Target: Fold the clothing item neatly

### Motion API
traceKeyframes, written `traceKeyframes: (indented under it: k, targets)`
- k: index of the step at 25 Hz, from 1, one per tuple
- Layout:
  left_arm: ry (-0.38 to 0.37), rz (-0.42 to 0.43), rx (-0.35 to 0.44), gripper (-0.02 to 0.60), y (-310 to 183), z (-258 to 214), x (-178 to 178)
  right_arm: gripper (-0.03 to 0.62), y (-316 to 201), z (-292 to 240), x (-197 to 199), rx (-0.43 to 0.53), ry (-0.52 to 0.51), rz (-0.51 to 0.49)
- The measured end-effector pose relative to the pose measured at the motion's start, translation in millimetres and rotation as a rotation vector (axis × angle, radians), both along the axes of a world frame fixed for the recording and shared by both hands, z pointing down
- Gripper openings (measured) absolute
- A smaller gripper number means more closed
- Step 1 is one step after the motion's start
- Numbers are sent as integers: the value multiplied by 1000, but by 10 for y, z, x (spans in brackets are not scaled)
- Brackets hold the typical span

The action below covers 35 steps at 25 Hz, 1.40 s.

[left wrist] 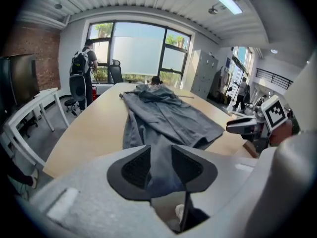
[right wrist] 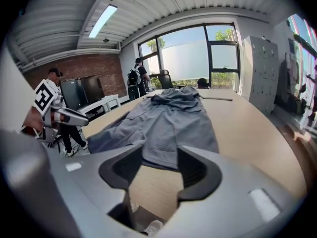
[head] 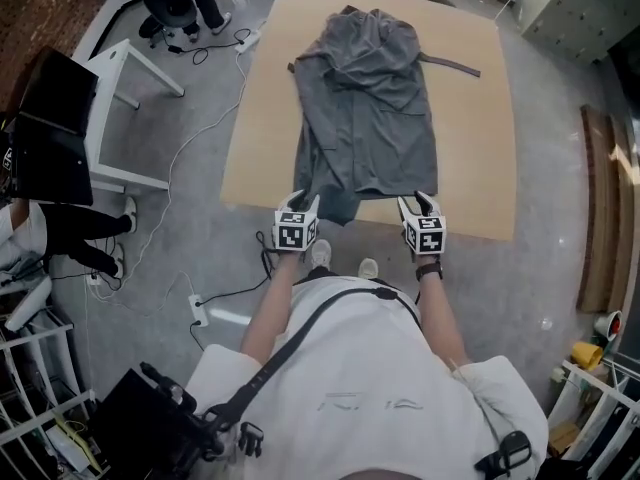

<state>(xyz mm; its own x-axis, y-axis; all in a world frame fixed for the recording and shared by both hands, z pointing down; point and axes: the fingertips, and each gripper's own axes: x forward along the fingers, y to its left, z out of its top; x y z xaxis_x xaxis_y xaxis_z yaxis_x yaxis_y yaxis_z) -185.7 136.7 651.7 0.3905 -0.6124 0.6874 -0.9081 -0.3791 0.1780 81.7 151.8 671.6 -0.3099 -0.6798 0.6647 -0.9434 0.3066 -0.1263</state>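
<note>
Our left claw [head: 297, 200] stands released at the near edge of the desk [head: 258, 138], its jaws apart with a strip of grey cloth running loosely between them; in the left gripper view [left wrist: 161, 158] the ribbed inner faces of both pads [left wrist: 136, 168] show bare on either side of that cloth. Our right claw [head: 422, 201] is released too, at the same near edge further along; in the right gripper view [right wrist: 159, 163] its jaws are apart with only bare desk between them, and the hem lies just beyond their tips. Each claw carries a cube with black-and-white square markers [head: 296, 231].

The clothing item [head: 365, 108] is a long grey garment of plain, matte fabric, lying lengthwise down the middle of the desk. Its bunched, rumpled collar end is toward the far edge, the flatter skirt toward the near edge. The hem is uneven: the corner by our left claw droops over the near edge [head: 335, 208], while the rest stops just short of it. A narrow darker strap [head: 450, 65] sticks out sideways from the garment onto the bare wood near the far end. Creases run along its length, and one side flap is folded over
</note>
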Motion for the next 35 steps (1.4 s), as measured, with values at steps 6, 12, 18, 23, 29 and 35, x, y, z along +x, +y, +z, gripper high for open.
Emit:
traceKeyframes:
  k: [6, 12, 18, 23, 29, 35]
  targets:
    - [-76, -3, -187, 258, 99, 548, -284, 444, -293, 466, 340, -86, 66, 103]
    - [-100, 31, -254, 276, 131, 949, -295, 502, -351, 747, 506, -168, 85, 203]
    - [-158, 26, -231, 268, 170, 1022, -153, 312, -260, 768, 175, -123, 125, 86]
    - [-73, 58, -232, 54, 189, 1022, 139, 73, -208, 751, -139, -125, 144, -37]
    - [19, 74, -297, 44, 350, 948, 313, 59, -84, 706, -306, -142, 117, -124]
    - [30, 145, -287, 38, 813, 846, 495, 48, 411, 687, -212, -204, 146, -214]
